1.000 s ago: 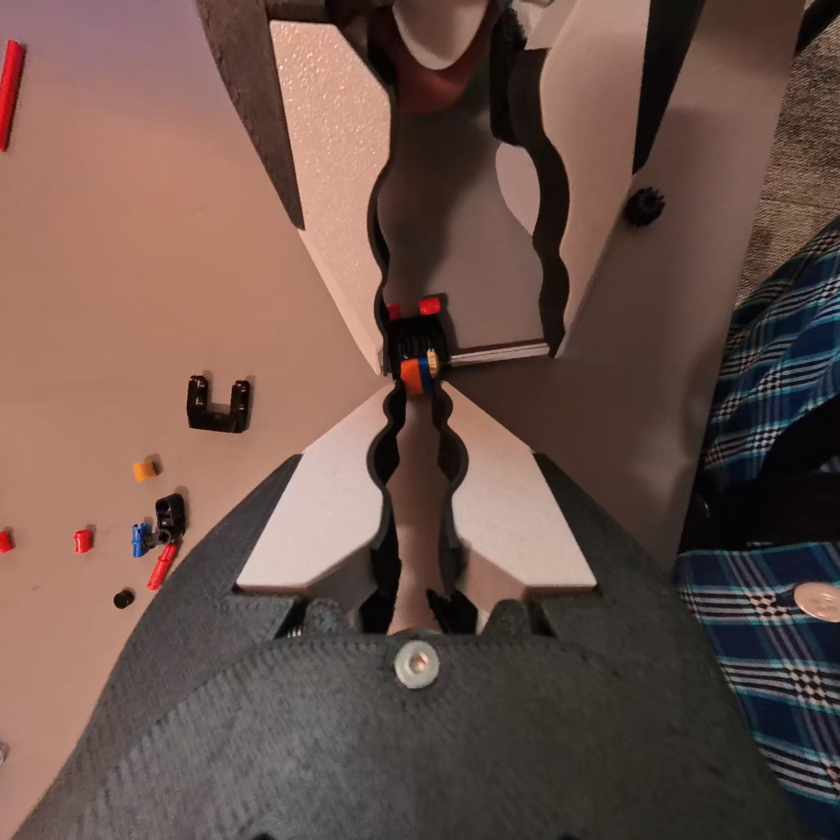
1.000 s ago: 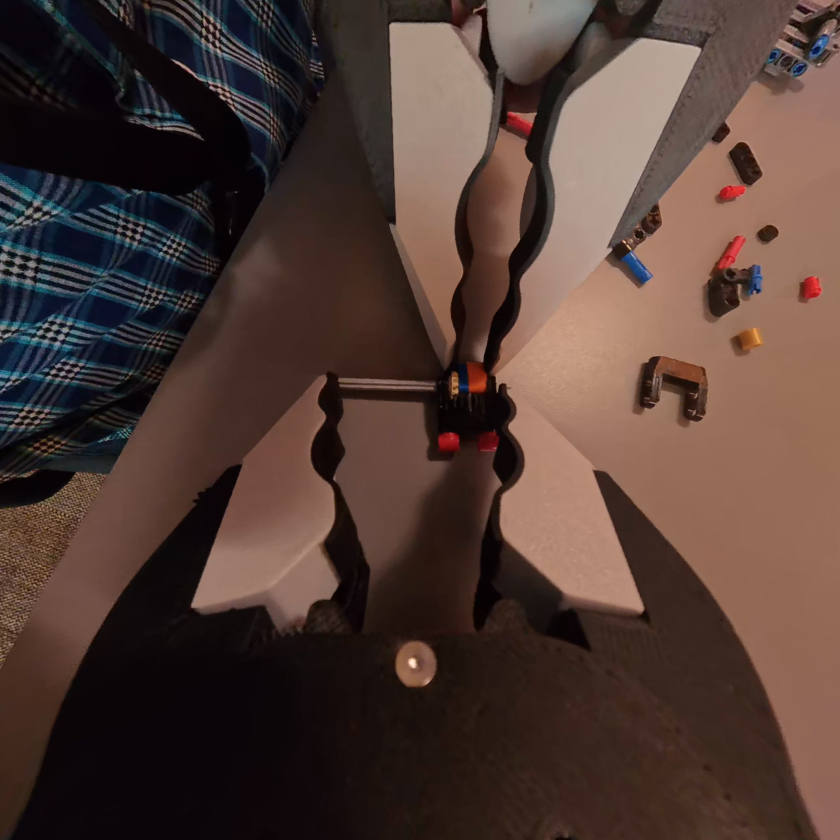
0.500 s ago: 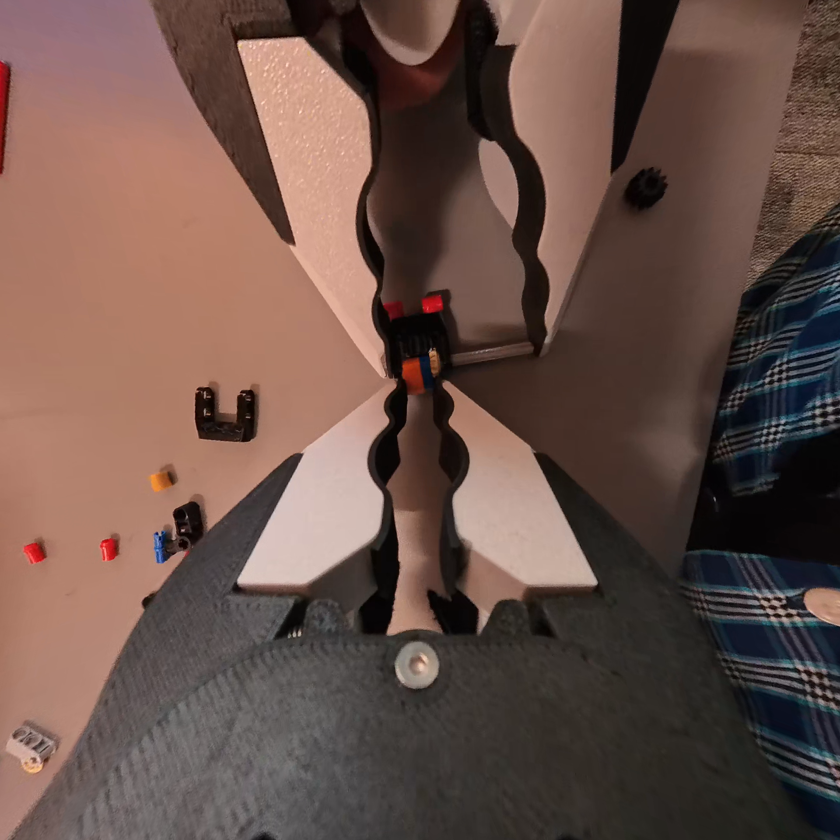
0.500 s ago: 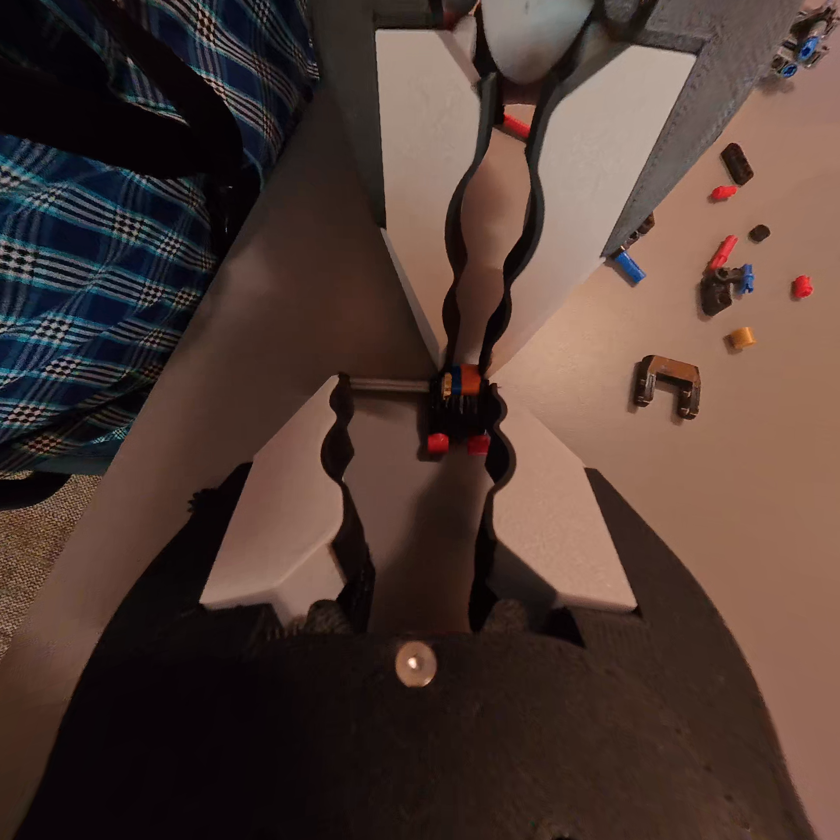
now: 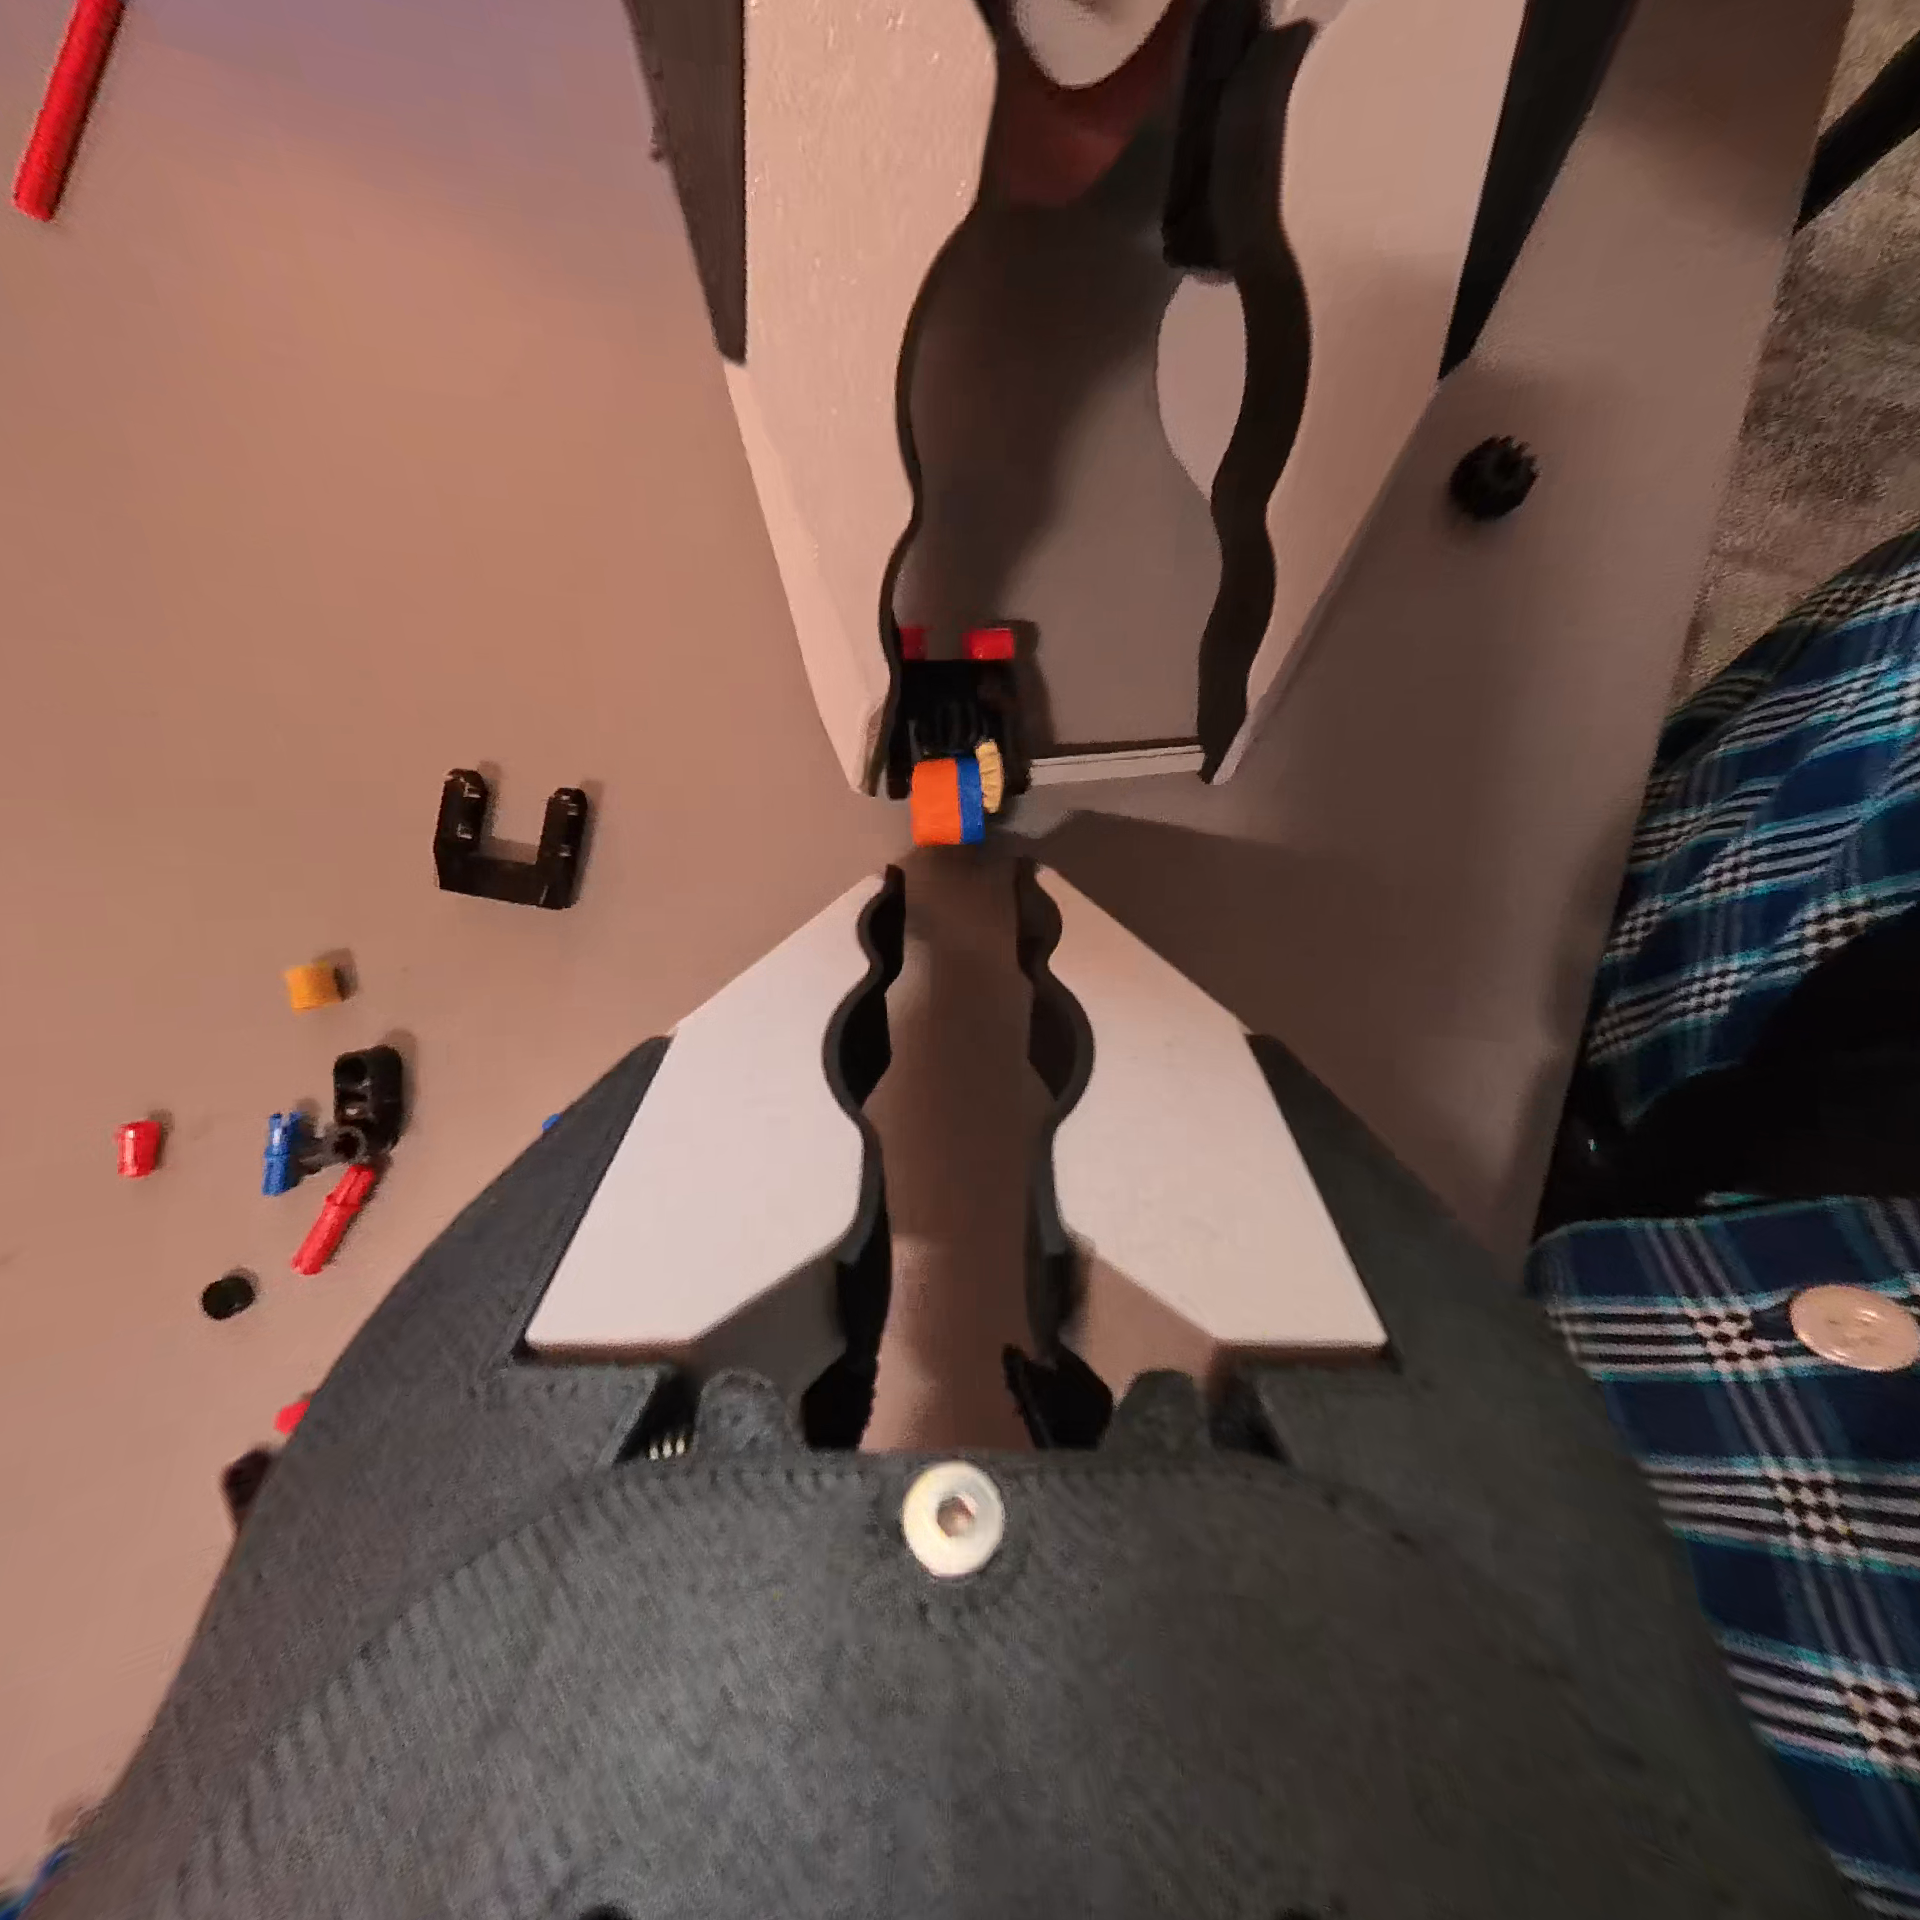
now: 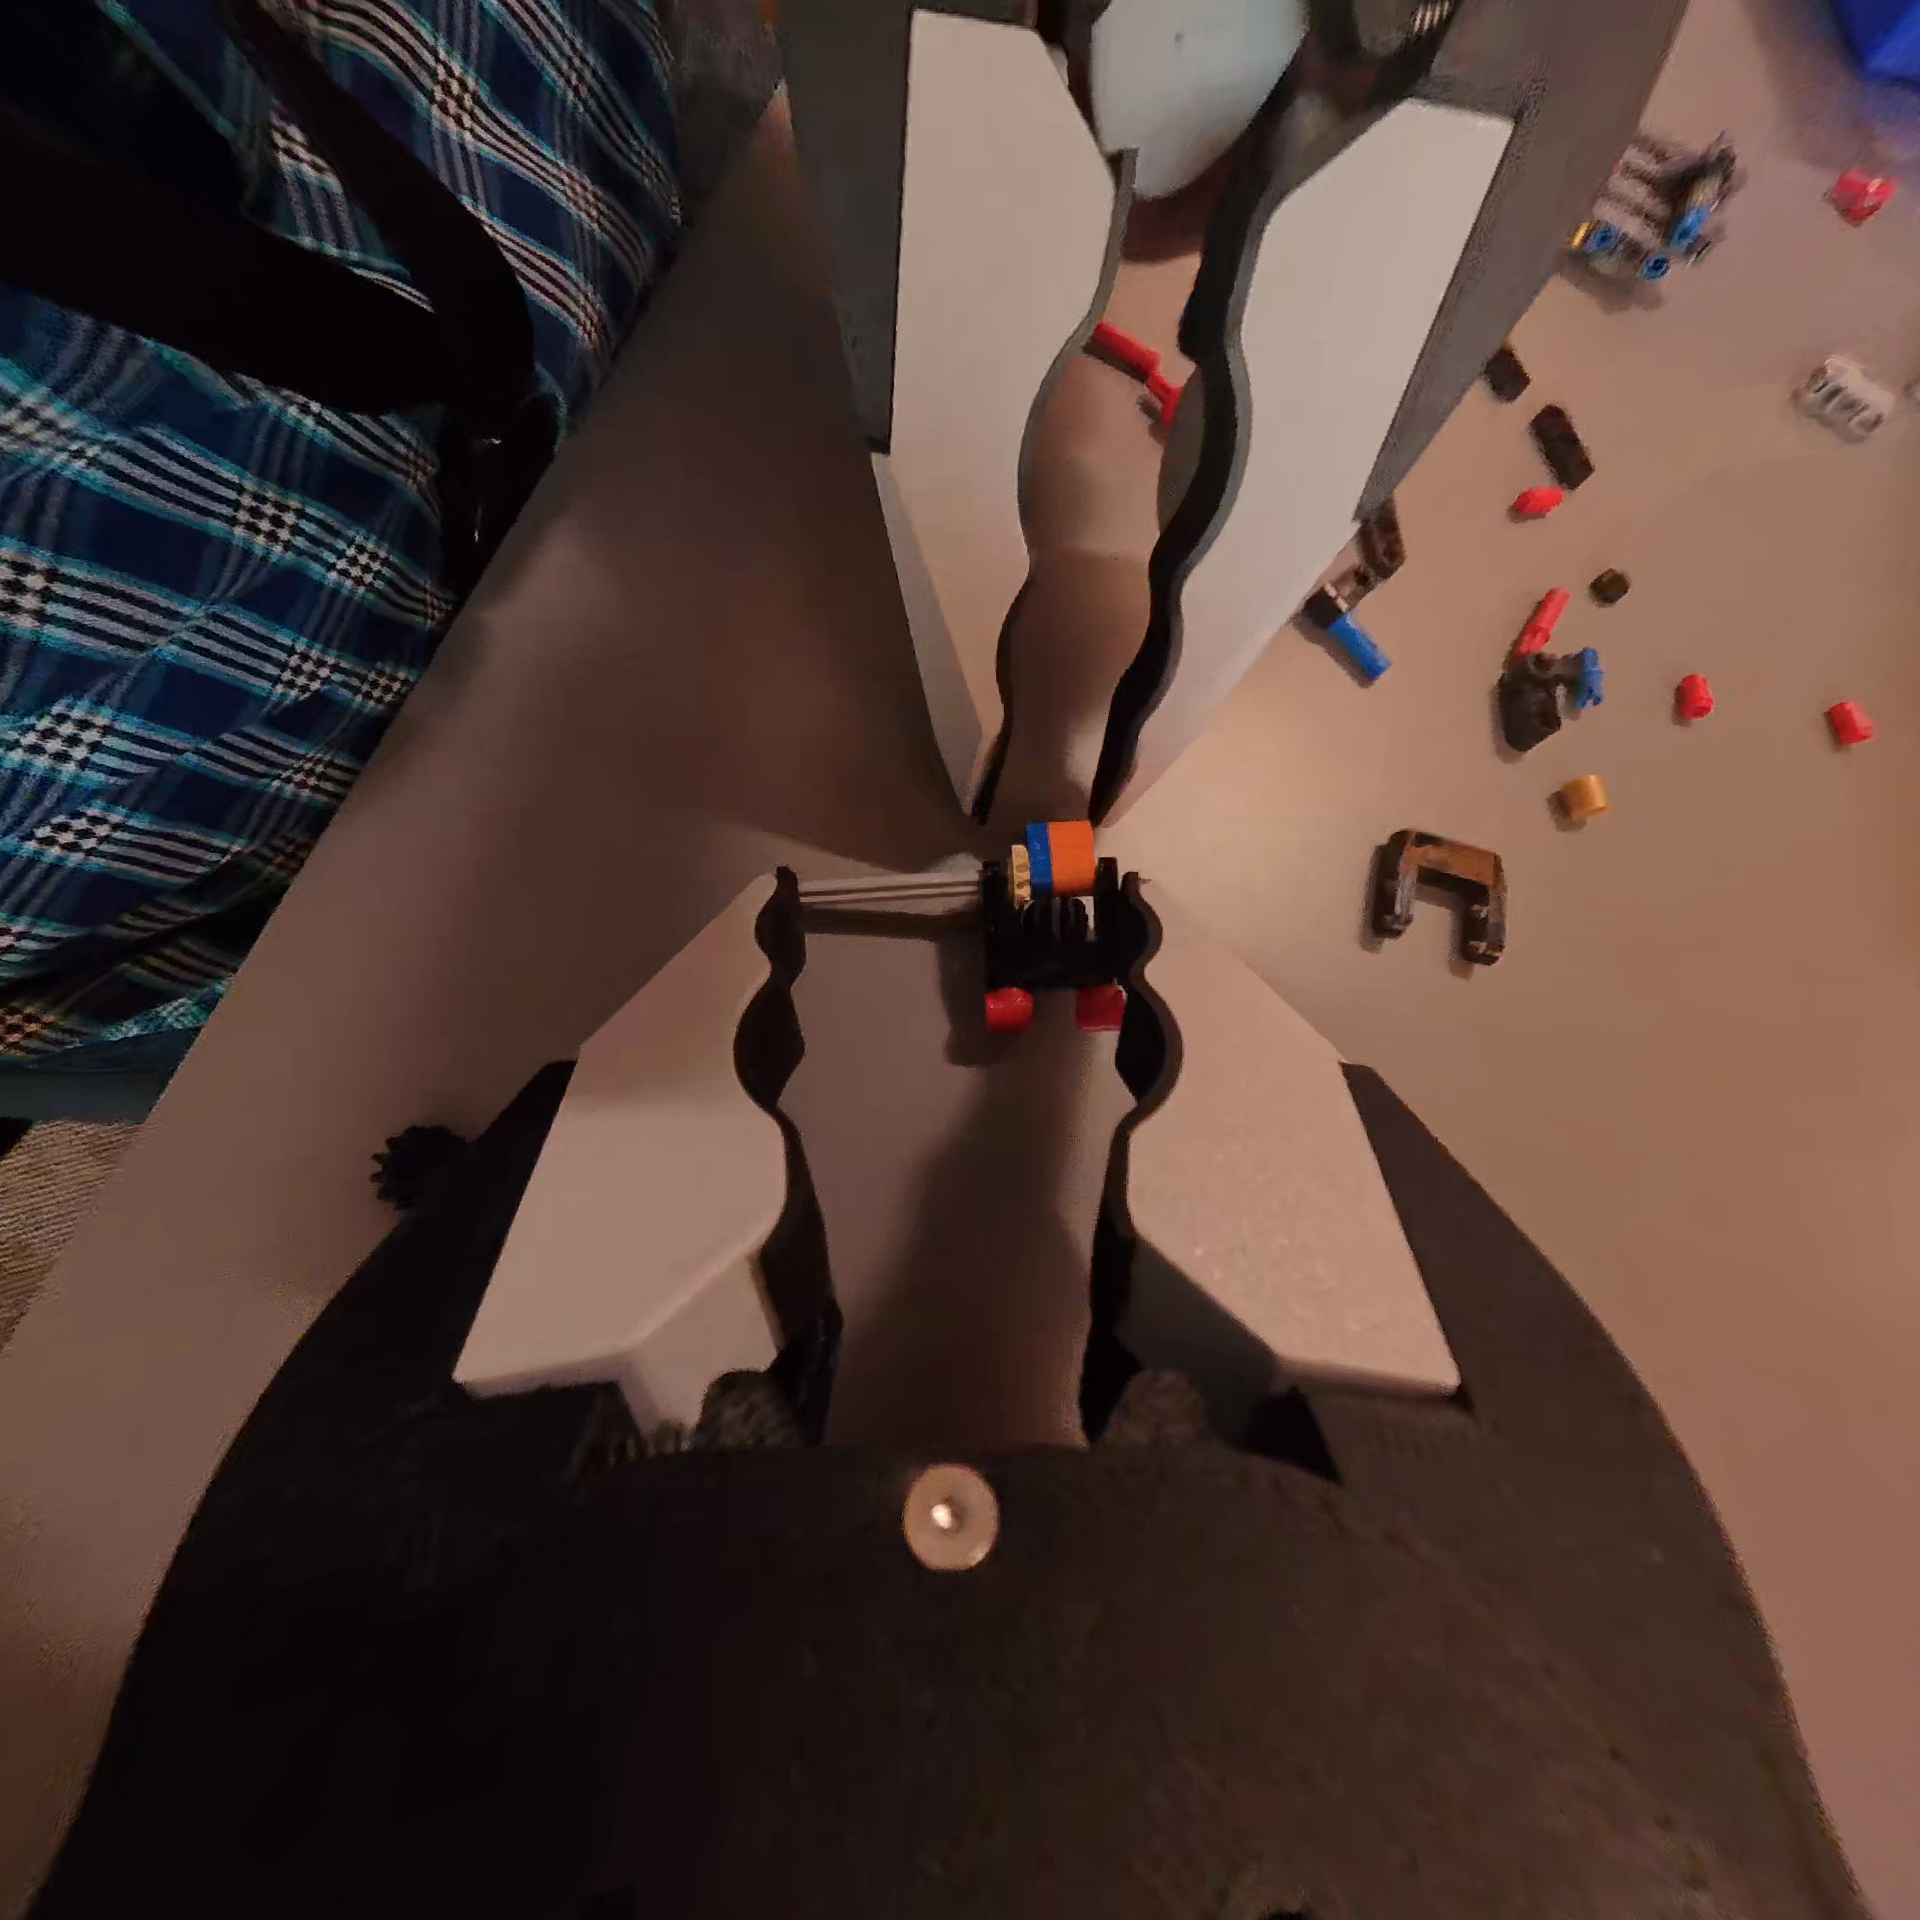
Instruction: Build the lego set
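While your right gripper (image 6: 961, 894) clamps the grey axle with its black gear sub-assembly (image 6: 1049, 925) near the table's front edge, your left gripper (image 5: 961, 878) sits slightly parted and empty, just short of the orange bush (image 5: 935, 802). Judged step: seating bushes. Next: regrip squarely, press along the axle.

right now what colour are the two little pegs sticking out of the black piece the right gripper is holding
Red. The two pegs show best in the right wrist view, on the black piece held by the right gripper.
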Demonstrator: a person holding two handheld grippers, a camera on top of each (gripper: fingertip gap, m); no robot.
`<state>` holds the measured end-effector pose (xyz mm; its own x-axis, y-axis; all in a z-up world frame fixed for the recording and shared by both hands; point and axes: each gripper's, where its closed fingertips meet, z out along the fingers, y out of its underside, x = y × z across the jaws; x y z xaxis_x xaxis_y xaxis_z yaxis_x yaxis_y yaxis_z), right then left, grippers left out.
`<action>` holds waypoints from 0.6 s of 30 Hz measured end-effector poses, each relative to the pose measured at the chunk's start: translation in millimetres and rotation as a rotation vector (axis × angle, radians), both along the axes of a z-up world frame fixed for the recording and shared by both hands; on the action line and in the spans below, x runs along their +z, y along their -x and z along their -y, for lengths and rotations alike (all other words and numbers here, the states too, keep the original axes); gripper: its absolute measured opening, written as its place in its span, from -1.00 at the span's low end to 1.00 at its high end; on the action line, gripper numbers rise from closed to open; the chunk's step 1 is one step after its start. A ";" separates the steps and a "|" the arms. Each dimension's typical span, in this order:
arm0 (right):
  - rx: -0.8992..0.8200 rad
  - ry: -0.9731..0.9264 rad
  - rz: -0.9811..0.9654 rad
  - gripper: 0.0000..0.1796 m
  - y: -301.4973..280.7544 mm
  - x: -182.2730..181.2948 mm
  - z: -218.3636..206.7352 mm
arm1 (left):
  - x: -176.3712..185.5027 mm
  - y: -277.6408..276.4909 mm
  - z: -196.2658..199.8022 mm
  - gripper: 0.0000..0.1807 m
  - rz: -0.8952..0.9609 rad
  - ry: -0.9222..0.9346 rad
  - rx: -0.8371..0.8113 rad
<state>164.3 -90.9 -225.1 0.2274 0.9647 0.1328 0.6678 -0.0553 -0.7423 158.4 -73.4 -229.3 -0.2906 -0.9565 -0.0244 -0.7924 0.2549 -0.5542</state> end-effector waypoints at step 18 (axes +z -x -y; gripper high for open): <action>-0.008 -0.313 -0.061 -0.34 1.4 32.7 -13.0 | 51.1 -15.2 -2.6 -0.90 0.282 0.541 0.241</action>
